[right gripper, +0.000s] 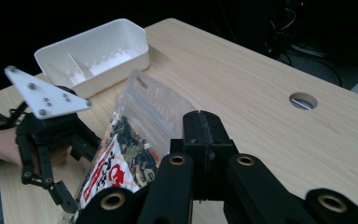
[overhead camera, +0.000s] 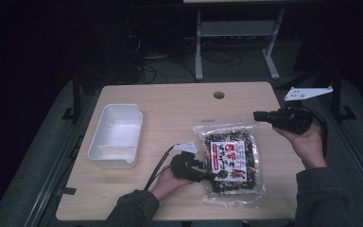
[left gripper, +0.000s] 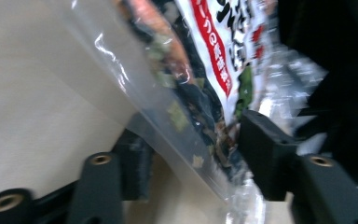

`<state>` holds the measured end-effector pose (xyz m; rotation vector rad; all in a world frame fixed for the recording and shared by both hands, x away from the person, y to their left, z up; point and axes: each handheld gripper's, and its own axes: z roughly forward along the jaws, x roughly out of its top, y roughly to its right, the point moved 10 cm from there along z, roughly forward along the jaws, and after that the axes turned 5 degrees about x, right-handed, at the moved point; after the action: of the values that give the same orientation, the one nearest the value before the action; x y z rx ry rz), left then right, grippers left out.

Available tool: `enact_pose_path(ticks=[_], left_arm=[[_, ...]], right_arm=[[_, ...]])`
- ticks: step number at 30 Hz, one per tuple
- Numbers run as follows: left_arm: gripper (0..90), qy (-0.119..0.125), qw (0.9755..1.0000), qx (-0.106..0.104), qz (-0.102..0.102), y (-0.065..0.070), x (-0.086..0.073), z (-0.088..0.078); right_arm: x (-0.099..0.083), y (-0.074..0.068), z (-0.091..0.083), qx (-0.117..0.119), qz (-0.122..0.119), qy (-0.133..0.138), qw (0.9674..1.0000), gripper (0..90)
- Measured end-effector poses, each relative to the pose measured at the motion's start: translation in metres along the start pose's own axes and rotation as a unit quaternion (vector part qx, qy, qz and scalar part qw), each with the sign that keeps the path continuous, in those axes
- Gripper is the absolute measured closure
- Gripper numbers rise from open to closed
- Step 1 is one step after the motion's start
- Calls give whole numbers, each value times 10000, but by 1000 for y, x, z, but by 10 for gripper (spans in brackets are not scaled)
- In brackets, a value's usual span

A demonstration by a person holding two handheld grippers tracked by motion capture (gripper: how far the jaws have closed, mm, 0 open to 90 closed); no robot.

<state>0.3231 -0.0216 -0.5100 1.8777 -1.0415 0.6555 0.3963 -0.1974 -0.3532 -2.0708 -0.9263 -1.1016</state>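
A pale wooden counter (overhead camera: 170, 109) carries a white plastic bin (overhead camera: 116, 135) at nine o'clock and a clear snack bag (overhead camera: 229, 158) of dark seaweed mix with a red-and-white label at about four o'clock, lying flat near the front edge. The left gripper (overhead camera: 207, 175) reaches in from the bag's near-left corner, its jaws partly closed and straddling the bag's edge; in the left gripper view the film and contents sit between the two black jaws, and one jaw looks to be against the plastic, though a firm pinch cannot be confirmed. The right gripper (overhead camera: 259, 115) hovers off the counter at two o'clock of the bag, jaws pressed together and holding nothing. To take the bag cleanly, the left jaws would best finish closing on the filled edge rather than on the slippery empty seam, then lift gently so the contents settle before any carry toward the bin.
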Motion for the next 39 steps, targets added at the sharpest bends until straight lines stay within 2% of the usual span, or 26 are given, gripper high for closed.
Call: enact_pose_path(ticks=[3,5,12,14,15,19,20,21,23,24,25,26,28,31,32,33,39], left_arm=[[619,78,9998,-202,-36,3,2,-6],[696,148,9996,-245,47,5,5,-12],[741,198,9991,69,370,3,9,-31],[743,189,9989,111,426,3,8,-34],[744,164,9983,184,532,2,8,-40],[746,113,9973,278,668,1,6,-49],[746,103,9968,328,716,1,5,-53],[746,103,9968,328,716,1,5,-53],[746,106,9965,368,739,-1,3,-60],[747,102,9965,373,741,-1,2,-62],[746,102,9965,373,741,-1,2,-62],[747,88,9962,386,776,-2,0,-65],[746,86,9960,402,789,-2,0,-68],[747,81,9955,438,838,-2,-1,-71],[746,75,9954,445,850,-2,-2,-73],[746,76,9953,453,854,-2,-2,-74],[746,82,9952,459,860,-4,-3,-79]], right_arm=[[0,-2,-1,5,18,113,9999,896],[0,-2,-3,-12,32,202,9998,896],[5,-8,-5,84,23,439,9990,896],[6,-13,-4,163,-18,514,9985,895],[7,-14,-3,207,-46,560,9982,895],[6,-17,0,331,-24,660,9973,885],[5,-19,3,471,29,766,9959,782],[5,-19,3,471,29,766,9959,782],[-2,-22,10,427,-95,674,9968,622],[-4,-24,14,476,-113,652,9967,569],[-4,-24,14,476,-113,652,9967,569],[-10,-29,22,607,-50,586,9964,432],[-14,-32,30,712,45,465,9964,365],[-21,-38,42,867,-1,316,9957,307],[-24,-42,47,1019,19,282,9944,300],[-27,-45,52,1119,20,209,9935,295],[-42,-56,77,1362,-3,-108,9906,309]])
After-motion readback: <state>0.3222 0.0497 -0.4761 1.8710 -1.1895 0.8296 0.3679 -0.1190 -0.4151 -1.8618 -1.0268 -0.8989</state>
